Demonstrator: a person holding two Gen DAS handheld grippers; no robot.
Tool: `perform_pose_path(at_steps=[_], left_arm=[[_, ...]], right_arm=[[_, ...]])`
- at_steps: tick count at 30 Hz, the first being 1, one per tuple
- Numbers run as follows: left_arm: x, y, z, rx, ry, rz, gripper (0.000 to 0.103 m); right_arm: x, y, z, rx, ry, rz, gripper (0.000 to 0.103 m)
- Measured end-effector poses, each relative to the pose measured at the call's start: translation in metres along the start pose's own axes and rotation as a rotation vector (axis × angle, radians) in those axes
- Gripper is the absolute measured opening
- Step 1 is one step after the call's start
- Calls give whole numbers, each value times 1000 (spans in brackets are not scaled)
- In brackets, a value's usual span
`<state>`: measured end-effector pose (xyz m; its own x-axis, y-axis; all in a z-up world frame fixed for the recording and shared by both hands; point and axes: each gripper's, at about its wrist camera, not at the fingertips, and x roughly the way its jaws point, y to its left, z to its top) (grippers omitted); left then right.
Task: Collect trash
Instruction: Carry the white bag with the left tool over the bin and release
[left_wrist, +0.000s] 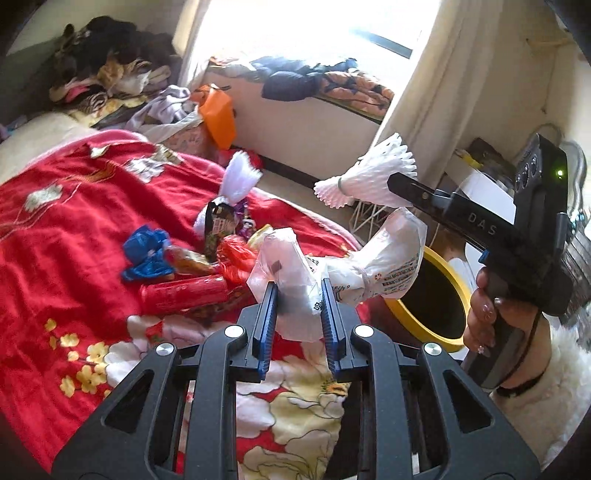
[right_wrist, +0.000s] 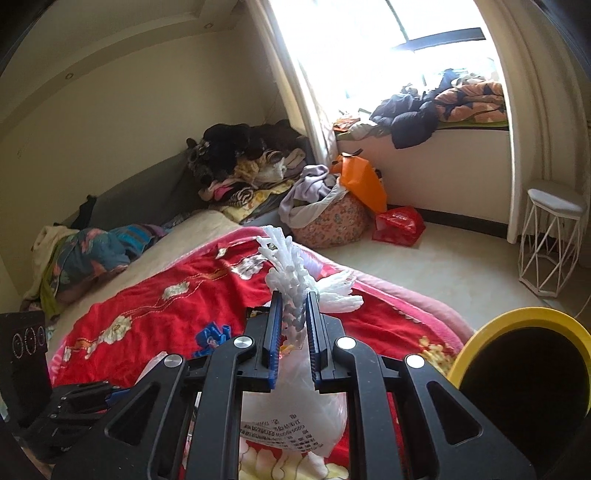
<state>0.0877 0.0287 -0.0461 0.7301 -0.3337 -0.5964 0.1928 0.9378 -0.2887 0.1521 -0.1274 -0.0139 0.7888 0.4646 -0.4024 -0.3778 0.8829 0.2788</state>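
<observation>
— Looking across the red blanket (left_wrist: 55, 236) first: where do your things sit on it?

— Your bin (left_wrist: 424, 295), yellow-rimmed, stands just off the blanket's far corner. Leftover trash (left_wrist: 192, 266) lies on the blanket, near its middle.

— And your left gripper (left_wrist: 299, 299)?

— Above the blanket, near the bin, its jaws pinch a crumpled white plastic bag (left_wrist: 388, 254); nearly closed.

— Your right gripper (right_wrist: 294, 314)?

— Above the blanket's bin-side edge, its jaws are clamped almost fully together on a white foam net (right_wrist: 291, 273), which hangs just over the bag.
</observation>
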Motion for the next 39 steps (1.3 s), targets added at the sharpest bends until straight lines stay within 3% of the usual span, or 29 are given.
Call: perform_pose_path(at_steps=[18,27,39], left_arm=[[27,-57,1,152,38,-13,17],[48,-90,-4,239,86,-21,17],[90,-131,-9,327,162,-14,18]], right_arm=[[-61,-68,-10,127,-65,-149,13],[-86,-115,-26,222,-56,-264,13],[-98,-160,-48,330,16,-349,13]])
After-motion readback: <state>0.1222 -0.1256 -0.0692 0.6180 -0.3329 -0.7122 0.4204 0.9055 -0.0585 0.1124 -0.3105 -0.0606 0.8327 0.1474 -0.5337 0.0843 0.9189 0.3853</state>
